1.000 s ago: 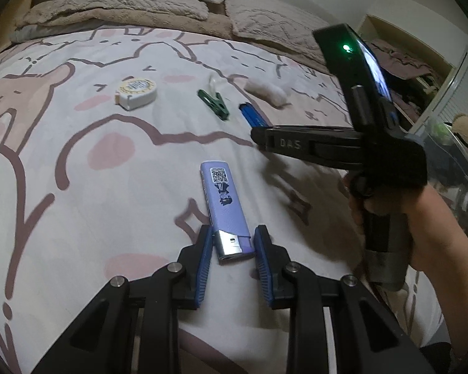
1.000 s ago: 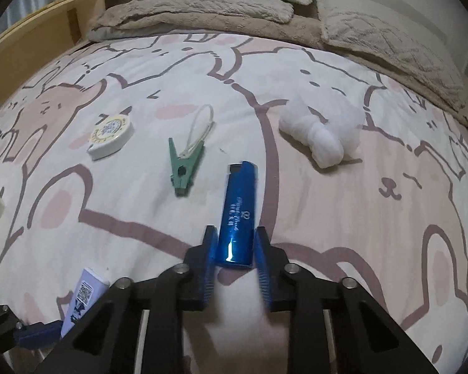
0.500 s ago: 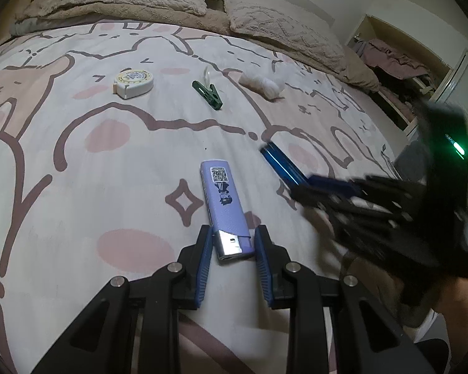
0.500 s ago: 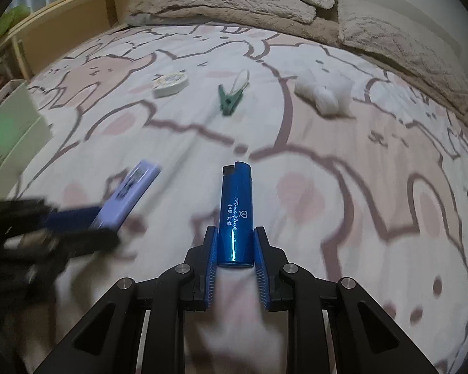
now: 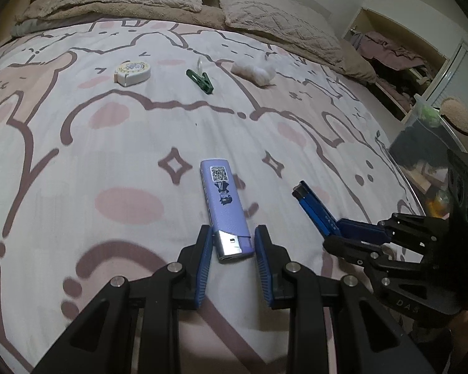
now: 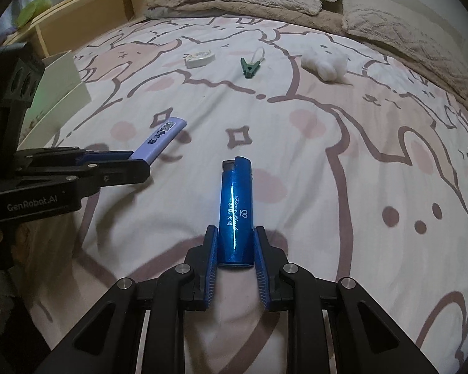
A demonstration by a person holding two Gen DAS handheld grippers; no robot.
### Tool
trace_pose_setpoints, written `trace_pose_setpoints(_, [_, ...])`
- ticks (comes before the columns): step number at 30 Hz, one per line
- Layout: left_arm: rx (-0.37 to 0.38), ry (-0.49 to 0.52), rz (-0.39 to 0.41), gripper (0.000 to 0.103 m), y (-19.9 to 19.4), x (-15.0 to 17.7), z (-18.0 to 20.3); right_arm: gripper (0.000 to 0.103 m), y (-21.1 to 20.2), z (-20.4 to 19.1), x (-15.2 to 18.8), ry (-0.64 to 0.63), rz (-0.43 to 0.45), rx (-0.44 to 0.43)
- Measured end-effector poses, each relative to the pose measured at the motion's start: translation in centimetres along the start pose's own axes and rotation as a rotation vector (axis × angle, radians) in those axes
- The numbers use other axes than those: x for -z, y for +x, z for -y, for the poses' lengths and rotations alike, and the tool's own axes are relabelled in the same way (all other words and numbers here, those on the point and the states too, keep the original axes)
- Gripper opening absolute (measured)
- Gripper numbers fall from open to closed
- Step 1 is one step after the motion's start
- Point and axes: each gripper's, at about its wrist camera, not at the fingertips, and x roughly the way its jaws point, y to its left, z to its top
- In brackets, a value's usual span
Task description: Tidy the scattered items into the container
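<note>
My left gripper [image 5: 232,247] is shut on a lilac lighter [image 5: 224,205] and holds it above the bedspread. My right gripper [image 6: 235,249] is shut on a shiny blue lighter [image 6: 236,212], also held off the bed. Each gripper shows in the other's view: the right gripper [image 5: 343,233] with the blue lighter [image 5: 315,207], the left gripper [image 6: 137,163] with the lilac lighter [image 6: 162,138]. A white tape measure [image 5: 132,72], a green clip [image 5: 201,80] and a white cotton wad [image 5: 254,70] lie farther up the bed. A pale open box [image 6: 57,93] stands at the left.
Beige pillows and a blanket [image 5: 124,0] lie at the head of the bed. A wooden shelf [image 6: 87,12] runs along the left side. A clear bin [image 5: 427,143] and a cluttered closet [image 5: 390,59] are off the right edge of the bed.
Both grippers have pulled back toward the foot of the bed with their lighters. The right gripper lifted the blue lighter away from the clip and now sits low beside the left one.
</note>
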Motion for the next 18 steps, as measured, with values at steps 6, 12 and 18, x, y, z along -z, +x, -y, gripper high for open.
trace_pose_setpoints(6, [0.046, 0.04, -0.033, 0.028, -0.7, 1.4, 1.3, 0.024, -0.3, -0.9, 1.0, -0.03, 0.034, 0.025])
trace_pose_setpoints(12, [0.051, 0.076, -0.054, 0.028, -0.6, 1.9, 2.4, 0.024, -0.3, -1.4, 1.4, -0.049, 0.054, 0.057])
trace_pose_setpoints(18, [0.042, 0.088, -0.058, 0.028, -0.4, 2.0, 2.5, 0.026, -0.3, -2.0, 1.8, -0.081, 0.073, 0.105])
